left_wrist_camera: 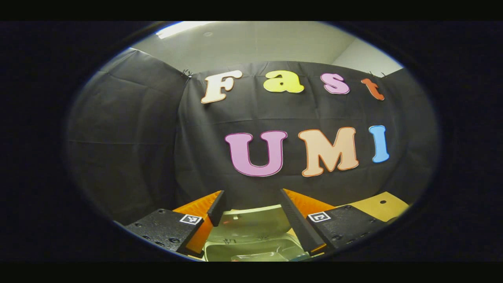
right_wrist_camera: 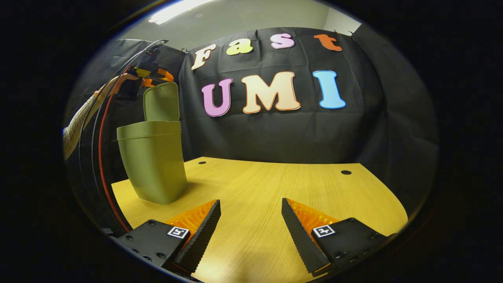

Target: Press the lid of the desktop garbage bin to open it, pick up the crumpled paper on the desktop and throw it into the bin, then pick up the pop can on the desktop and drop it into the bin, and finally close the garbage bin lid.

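1. Wooden table [right_wrist_camera: 275, 184]: wide and flat, spread out under the bin and off to its right in the right gripper view. Two small dark holes near the back edge, one behind the bin and one far to the right of it.
2. Green bin [right_wrist_camera: 155, 165]: upright on the table's left part, close to the left edge. Open at the top.
3. Lid [right_wrist_camera: 162, 102]: flipped up, standing almost straight along the back rim of the bin. Seen pale and curved in the left gripper view, low down between the two fingers, with the bin's open mouth just below it.
4. Left gripper [left_wrist_camera: 251, 193]: up above the bin, right at the top edge of the raised lid. Fingers spread wide, nothing gripped. Cannot tell if touching the lid.
5. Right gripper [right_wrist_camera: 250, 201]: low over the table, in front of the bin and to its right, well apart from it. Fingers spread wide, nothing between them but bare wood.
6. Light knit sleeve [right_wrist_camera: 80, 118]: to the left of the bin, reaching up toward the left gripper.
7. Thin cables [right_wrist_camera: 100, 157]: red and black, hanging in a curve just left of the bin.
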{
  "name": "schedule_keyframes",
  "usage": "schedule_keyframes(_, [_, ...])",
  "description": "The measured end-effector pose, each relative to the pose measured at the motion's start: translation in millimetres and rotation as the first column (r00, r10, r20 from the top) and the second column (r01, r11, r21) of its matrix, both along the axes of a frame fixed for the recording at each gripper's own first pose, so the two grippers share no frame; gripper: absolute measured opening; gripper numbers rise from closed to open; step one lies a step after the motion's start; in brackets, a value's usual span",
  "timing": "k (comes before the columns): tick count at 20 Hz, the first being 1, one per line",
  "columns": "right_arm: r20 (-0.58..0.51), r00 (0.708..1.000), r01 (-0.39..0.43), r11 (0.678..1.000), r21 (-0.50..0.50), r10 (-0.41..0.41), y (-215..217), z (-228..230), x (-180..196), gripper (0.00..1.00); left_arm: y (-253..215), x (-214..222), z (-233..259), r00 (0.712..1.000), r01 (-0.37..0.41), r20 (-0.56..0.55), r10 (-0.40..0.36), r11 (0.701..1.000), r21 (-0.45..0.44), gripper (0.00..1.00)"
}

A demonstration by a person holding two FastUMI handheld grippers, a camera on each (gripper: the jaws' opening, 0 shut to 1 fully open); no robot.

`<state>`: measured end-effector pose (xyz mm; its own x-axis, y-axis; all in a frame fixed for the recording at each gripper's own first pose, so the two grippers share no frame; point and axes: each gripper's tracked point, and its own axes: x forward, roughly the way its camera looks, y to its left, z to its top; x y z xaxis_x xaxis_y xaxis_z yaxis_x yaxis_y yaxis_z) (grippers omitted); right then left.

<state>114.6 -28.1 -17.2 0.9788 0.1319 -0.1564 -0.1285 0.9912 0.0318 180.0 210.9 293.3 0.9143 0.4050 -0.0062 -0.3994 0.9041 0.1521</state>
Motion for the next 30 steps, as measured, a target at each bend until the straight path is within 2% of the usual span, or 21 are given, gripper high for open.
schedule_keyframes(2, [0.003, 1.000, 0.000, 1.000, -0.001, 0.000, 0.1, 1.0, -1.2, 0.98, -8.2, -9.3, -3.3, 1.000, 0.024, 0.008, -0.024, 1.000, -0.010, 0.79])
schedule_keyframes(3, [0.006, 1.000, -0.003, 1.000, -0.001, 0.003, 1.4, 2.0, -1.9, 0.98, -12.6, -14.4, -5.9, 0.999, 0.037, 0.010, -0.036, 0.999, -0.011, 0.82])
schedule_keyframes(9, [0.009, 1.000, -0.007, 1.000, -0.002, 0.007, 3.6, 2.9, -1.8, 0.98, -38.7, -49.6, -27.9, 0.994, 0.105, 0.034, -0.104, 0.994, -0.006, 0.82])
schedule_keyframes(18, [0.025, 1.000, 0.005, 1.000, 0.002, -0.005, -1.0, 6.6, -4.7, 0.98, -71.8, -86.3, -103.1, 0.980, 0.198, 0.003, -0.198, 0.979, -0.056, 0.82])
schedule_keyframes(22, [0.034, 0.999, 0.002, 1.000, 0.002, -0.002, 0.2, 9.1, -5.8, 0.98, -66.4, -90.2, -130.9, 0.985, 0.168, -0.012, -0.170, 0.982, -0.081, 0.81])
schedule_keyframes(26, [0.025, 1.000, 0.001, 1.000, 0.002, -0.001, 0.9, 7.0, -6.5, 0.98, -60.8, -96.6, -158.0, 0.995, 0.100, -0.014, -0.102, 0.990, -0.101, 0.80])
schedule_keyframes(27, [0.028, 1.000, 0.004, 1.000, 0.000, -0.004, 0.1, 8.4, -6.5, 0.98, -60.4, -97.6, -163.4, 0.996, 0.086, -0.017, -0.088, 0.992, -0.094, 0.80])
schedule_keyframes(28, [0.031, 1.000, 0.006, 1.000, -0.001, -0.006, -0.3, 9.1, -6.9, 0.98, -61.7, -98.1, -163.2, 0.997, 0.079, -0.014, -0.080, 0.994, -0.070, 0.76])
schedule_keyframes(29, [0.034, 0.999, 0.006, 1.000, 0.000, -0.006, -0.5, 10.2, -6.8, 0.98, -61.0, -98.9, -160.9, 0.997, 0.071, -0.004, -0.072, 0.997, -0.036, 0.81])
schedule_keyframes(30, [0.035, 0.999, 0.006, 1.000, 0.002, -0.006, -0.7, 10.4, -7.5, 0.98, -58.7, -98.3, -161.3, 0.998, 0.058, 0.002, -0.058, 0.998, -0.025, 0.80])
